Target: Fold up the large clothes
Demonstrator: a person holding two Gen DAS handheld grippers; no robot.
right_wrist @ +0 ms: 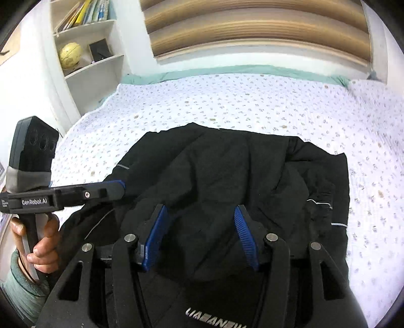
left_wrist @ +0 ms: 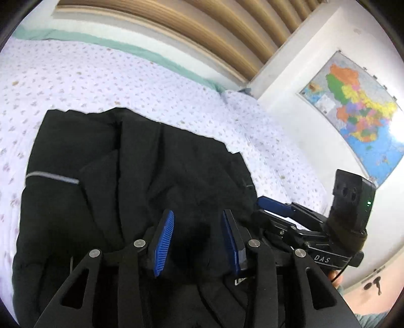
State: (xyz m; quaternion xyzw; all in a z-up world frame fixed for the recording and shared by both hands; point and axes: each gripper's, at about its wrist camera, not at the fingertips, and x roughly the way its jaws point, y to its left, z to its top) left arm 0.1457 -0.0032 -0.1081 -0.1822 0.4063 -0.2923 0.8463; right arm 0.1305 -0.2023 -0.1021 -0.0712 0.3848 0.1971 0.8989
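Your black jacket (right_wrist: 227, 181) lay on the bed (right_wrist: 227, 101), stretching toward twelve o'clock. Your left gripper (left_wrist: 198, 234) and right gripper (right_wrist: 202, 234), both unclenched and side by side, hovered equally near its hem.

This is a bedroom in a home. A bed (right_wrist: 252, 106) fills most of the view, covered with a white quilt printed with small flowers, a green sheet edging its far side. Behind the bed hangs a slatted wooden blind (right_wrist: 252, 32). To the left of the bed stands a white shelf unit (right_wrist: 83, 50) holding books (right_wrist: 85, 12) and a yellowish globe (right_wrist: 70, 54). On the white wall to the right of the bed hangs a coloured map (left_wrist: 358, 113).
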